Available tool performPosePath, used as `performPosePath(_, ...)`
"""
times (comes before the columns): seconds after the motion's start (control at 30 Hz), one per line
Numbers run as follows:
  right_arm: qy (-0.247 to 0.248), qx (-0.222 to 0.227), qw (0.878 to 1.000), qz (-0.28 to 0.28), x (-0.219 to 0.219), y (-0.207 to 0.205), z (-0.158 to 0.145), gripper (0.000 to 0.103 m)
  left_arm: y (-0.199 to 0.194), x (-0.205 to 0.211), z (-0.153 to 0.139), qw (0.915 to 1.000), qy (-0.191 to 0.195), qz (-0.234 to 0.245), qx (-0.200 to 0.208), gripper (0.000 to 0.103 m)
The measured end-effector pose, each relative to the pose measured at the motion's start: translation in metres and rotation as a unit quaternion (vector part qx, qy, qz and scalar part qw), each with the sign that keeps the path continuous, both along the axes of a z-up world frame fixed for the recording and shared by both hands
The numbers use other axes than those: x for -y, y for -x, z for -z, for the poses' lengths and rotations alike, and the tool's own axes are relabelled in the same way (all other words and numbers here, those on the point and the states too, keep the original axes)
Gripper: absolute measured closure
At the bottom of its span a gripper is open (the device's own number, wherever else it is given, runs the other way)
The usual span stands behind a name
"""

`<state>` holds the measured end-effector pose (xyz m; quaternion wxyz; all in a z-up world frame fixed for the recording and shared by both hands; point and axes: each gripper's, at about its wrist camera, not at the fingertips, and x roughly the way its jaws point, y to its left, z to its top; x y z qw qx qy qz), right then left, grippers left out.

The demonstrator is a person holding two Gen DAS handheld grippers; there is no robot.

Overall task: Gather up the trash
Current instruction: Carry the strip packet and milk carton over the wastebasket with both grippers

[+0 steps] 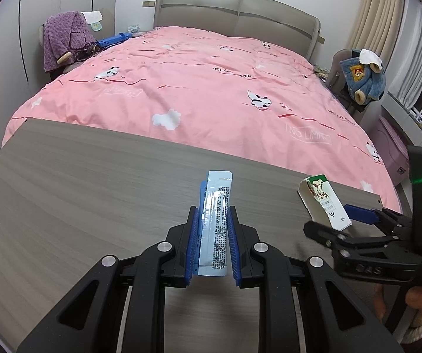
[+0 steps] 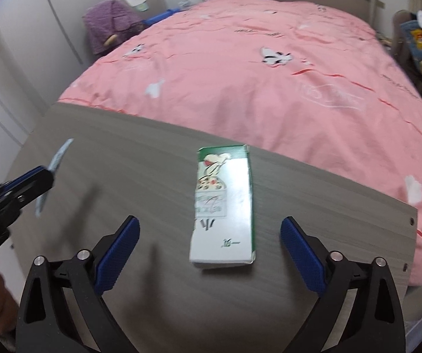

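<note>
Nearest the right wrist camera, the right hand-held gripper (image 2: 209,250) stands wide, its blue pads (image 2: 116,256) clear on either side of the carton (image 2: 224,206) and not touching it. The carton lies flat on the worktop (image 2: 93,153), straight ahead of this gripper and partly between its fingers. Its long axis runs along the line the gripper points, with the near end between the pads and the green-topped end toward the bed (image 2: 269,73). The pads therefore face the carton's two long sides, so closing should catch it across its narrow width; that is my reading of the step in hand.

The left hand-held gripper (image 1: 212,235) sits to the left of the carton, farther from it, and is clamped on a pale blue sachet (image 1: 215,220) that stands up between its pads. The right one is clearly the nearer and the free one for the carton.
</note>
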<state>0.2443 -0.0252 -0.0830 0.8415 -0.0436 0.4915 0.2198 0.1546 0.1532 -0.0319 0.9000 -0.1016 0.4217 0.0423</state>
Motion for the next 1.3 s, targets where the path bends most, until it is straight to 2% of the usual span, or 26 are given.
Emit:
performPosePath(0.2, 0.023, 0.014, 0.999, 0.029, -0.001, -0.002, 0.004, 0.037, 0.003, -0.002, 0.000, 1.0000, 0.002, 0.002, 0.001, 0.084)
performPosePath(0.27, 0.034, 0.024, 0.999, 0.028, -0.004, 0.002, 0.004, 0.049, 0.003, -0.002, 0.001, 1.0000, 0.003, 0.003, -0.001, 0.084)
performPosePath(0.3, 0.038, 0.027, 0.999, 0.028, -0.005, 0.003, 0.003, 0.063, 0.003, -0.002, 0.001, 1.0000, 0.004, 0.003, -0.001, 0.084)
performPosePath(0.33, 0.044, 0.030, 0.998, 0.028, -0.007, 0.004, 0.003, 0.067, 0.004, -0.002, 0.001, 1.0000, 0.003, 0.004, -0.001, 0.084)
performPosePath(0.53, 0.029, 0.031, 0.998, 0.050, 0.003, 0.019, -0.003, 0.068, 0.011, 0.004, 0.001, 0.9999, -0.001, 0.013, -0.002, 0.084)
performPosePath(0.77, 0.003, 0.049, 0.995, 0.090, 0.035, 0.059, -0.030, 0.068, 0.024, 0.026, -0.006, 0.9992, -0.007, 0.039, 0.005, 0.084)
performPosePath(1.1, -0.011, 0.077, 0.982, 0.170, 0.115, 0.130, -0.057, 0.068, 0.045, 0.099, -0.022, 0.9926, -0.012, 0.120, 0.017, 0.084)
performPosePath(1.3, -0.007, 0.088, 0.969, 0.230, 0.177, 0.166, -0.063, 0.068, 0.053, 0.163, -0.029, 0.9823, -0.019, 0.185, 0.022, 0.084)
